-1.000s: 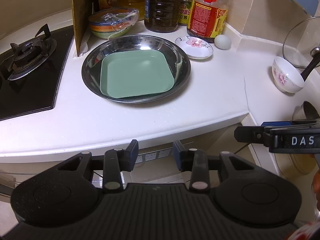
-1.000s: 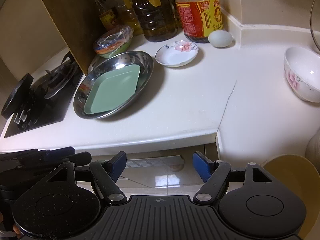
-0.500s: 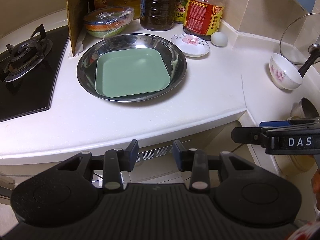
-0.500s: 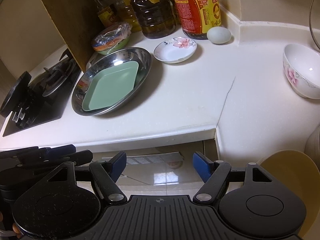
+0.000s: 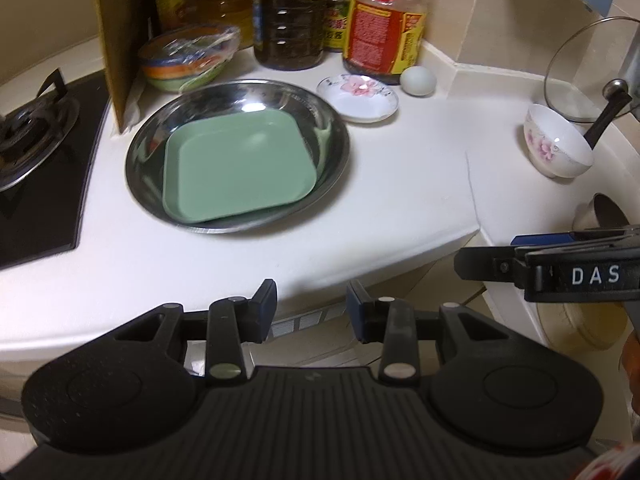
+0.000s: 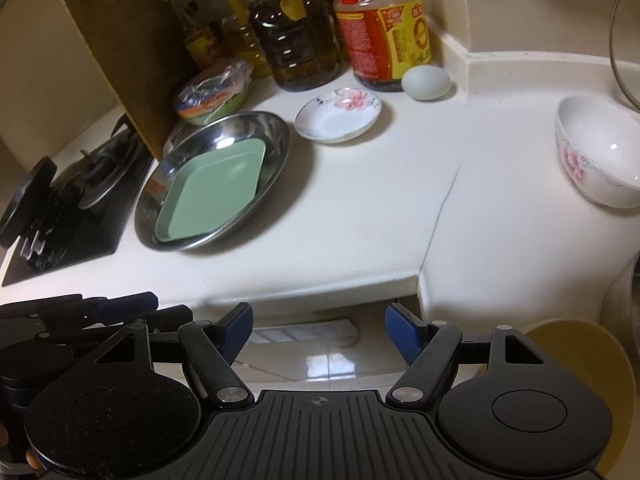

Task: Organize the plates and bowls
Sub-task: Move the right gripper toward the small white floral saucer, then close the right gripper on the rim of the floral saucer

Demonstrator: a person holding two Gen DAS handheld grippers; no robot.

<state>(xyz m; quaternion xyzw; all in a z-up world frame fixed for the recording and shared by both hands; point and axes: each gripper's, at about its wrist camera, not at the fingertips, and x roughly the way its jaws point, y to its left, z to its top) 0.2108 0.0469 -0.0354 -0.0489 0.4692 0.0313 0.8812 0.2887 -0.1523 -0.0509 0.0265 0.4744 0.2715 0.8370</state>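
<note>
A green square plate point(image 5: 238, 170) point(image 6: 210, 194) lies inside a round steel dish point(image 5: 334, 136) point(image 6: 280, 136) on the white counter. Behind it a small flowered saucer point(image 5: 358, 98) point(image 6: 338, 120) sits near the bottles. A white flowered bowl point(image 5: 556, 146) point(image 6: 598, 150) stands far right. A wrapped stack of coloured bowls point(image 5: 188, 58) point(image 6: 214, 94) rests at the back left. My left gripper point(image 5: 311, 306) point(image 6: 120, 308) hangs open and empty off the counter's front edge. My right gripper point(image 6: 319, 330) point(image 5: 516, 250) is also open, wider, holding nothing.
A gas hob point(image 5: 36, 152) point(image 6: 72, 200) lies left, behind a cardboard sheet point(image 5: 116, 40) point(image 6: 120, 40). Oil bottles point(image 5: 384, 20) point(image 6: 384, 28) and a pale egg point(image 5: 418, 80) point(image 6: 426, 84) line the back wall. A glass lid point(image 5: 588, 68) leans at right. A yellow round thing point(image 6: 580, 380) sits below right.
The left wrist view has shifted slightly, so the dish and plate sit a little further left and lower in it. Both grippers keep the same gap.
</note>
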